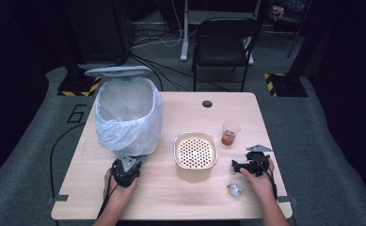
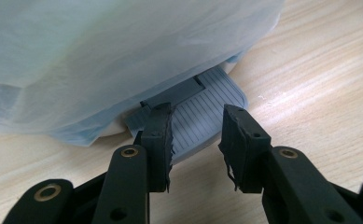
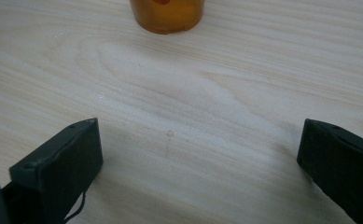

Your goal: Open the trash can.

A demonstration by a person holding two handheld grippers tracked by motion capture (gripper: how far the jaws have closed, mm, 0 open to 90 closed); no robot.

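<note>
Two grippers sit low over the wooden table (image 1: pixel 171 193), one in each of my hands. My left gripper (image 2: pixel 197 135) has its jaws partly spread with nothing between them. Just ahead of those jaws, and under their tips, lies the grey ribbed pedal (image 2: pixel 202 107) of the bin (image 1: pixel 129 115). Directly beyond the pedal rises the bin, wrapped in a pale blue liner bag (image 2: pixel 123 51), its lid standing open at the back.

My right gripper (image 3: pixel 200 154) has its jaws spread wide, bare tabletop between them. Straight ahead of those jaws, a little way off, stands a clear plastic cup (image 3: pixel 167 14) holding something orange-brown. Off beside the jaws stands a cream container with a perforated top (image 1: pixel 195 154). Behind the jaws, near my hand (image 1: pixel 258 181), lies a small crumpled clear wrapper (image 1: pixel 234 189).
</note>
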